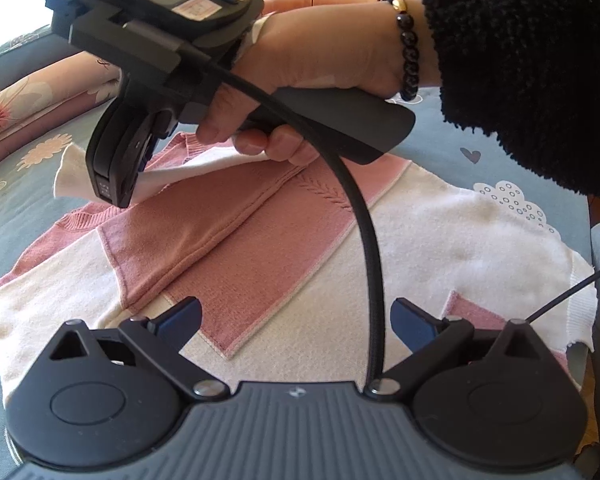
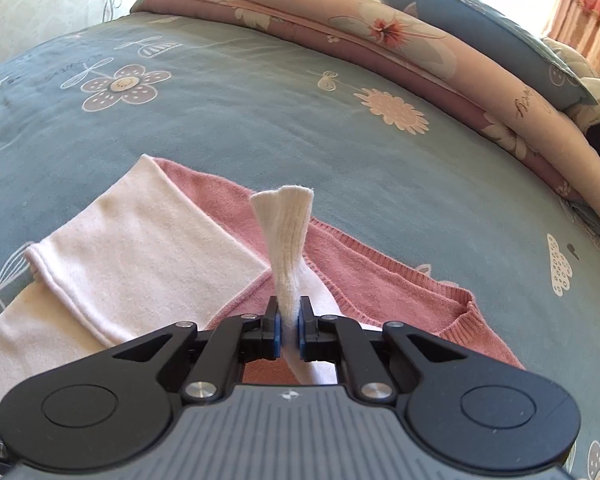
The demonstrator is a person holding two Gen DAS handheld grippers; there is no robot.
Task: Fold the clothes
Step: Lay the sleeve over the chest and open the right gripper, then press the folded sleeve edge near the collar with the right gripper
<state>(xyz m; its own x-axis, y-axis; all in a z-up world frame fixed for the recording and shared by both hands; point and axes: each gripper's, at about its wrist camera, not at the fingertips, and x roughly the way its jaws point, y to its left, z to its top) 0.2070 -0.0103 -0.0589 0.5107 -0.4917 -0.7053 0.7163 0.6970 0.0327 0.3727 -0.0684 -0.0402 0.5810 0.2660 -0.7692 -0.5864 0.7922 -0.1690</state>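
The pink-and-white sweater (image 1: pixel 284 248) lies spread flat on the blue flowered bedspread (image 2: pixel 260 120), one sleeve already laid across its body; the right gripper (image 2: pixel 288 326) has its jaws pressed tight on the white ribbed cuff (image 2: pixel 286 236) of the other sleeve, which sticks up bunched beyond the pads; the left gripper (image 1: pixel 296 318) hangs over the lower body of the garment with jaws spread wide, holding nothing; to my eye the sleeve wants carrying low across the chest and laying straight, the cuff let go only once flat, while the idle claw might pin the shoulder so nothing drags.
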